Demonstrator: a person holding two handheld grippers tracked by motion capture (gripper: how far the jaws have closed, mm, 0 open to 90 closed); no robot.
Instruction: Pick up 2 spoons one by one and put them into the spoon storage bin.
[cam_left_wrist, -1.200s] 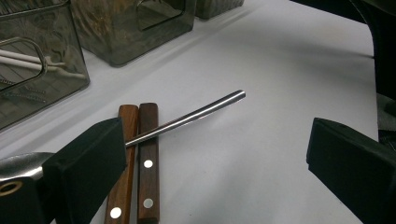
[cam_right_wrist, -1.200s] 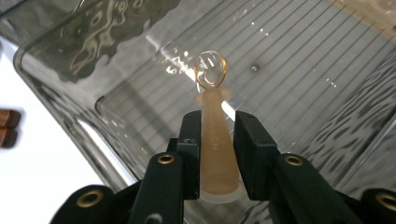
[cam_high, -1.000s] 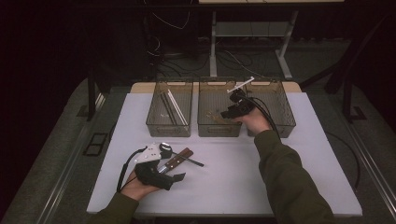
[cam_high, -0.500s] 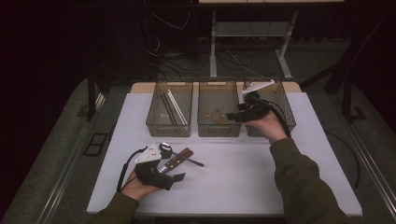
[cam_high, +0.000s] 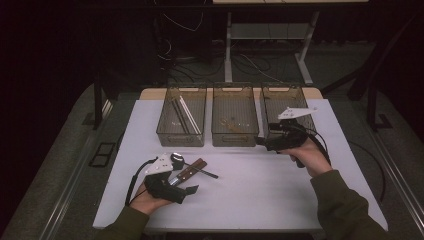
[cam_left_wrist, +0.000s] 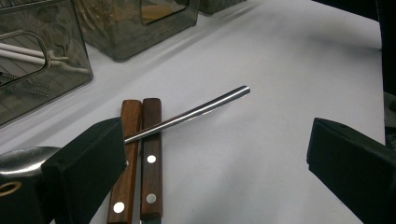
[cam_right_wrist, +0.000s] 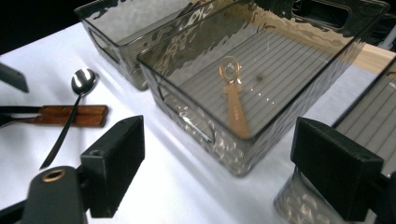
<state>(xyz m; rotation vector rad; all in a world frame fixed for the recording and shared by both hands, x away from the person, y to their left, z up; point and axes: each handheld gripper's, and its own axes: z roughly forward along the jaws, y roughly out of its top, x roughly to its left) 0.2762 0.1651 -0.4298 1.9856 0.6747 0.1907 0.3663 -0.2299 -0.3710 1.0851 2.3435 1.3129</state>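
at a white table (cam_high: 280, 200), the right gripper (cam_high: 262, 142), its fingers just spread wider and empty, sits in front of the middle bin (cam_right_wrist: 243, 168), where an amber plastic spoon (cam_right_wrist: 233, 100) lies. the metal spoon (cam_right_wrist: 70, 116) rests across two wooden-handled knives (cam_left_wrist: 140, 154) by the left gripper (cam_high: 192, 189), fingers spread and empty. likely next: the spoon; best approached low, pinching the slim handle mid-length without nudging the knives beneath.

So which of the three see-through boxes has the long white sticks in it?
The left bin, nearest the left gripper. White and dark sticks lie in it. The middle bin holds a small amber spoon, and nothing can be made out inside the right bin.
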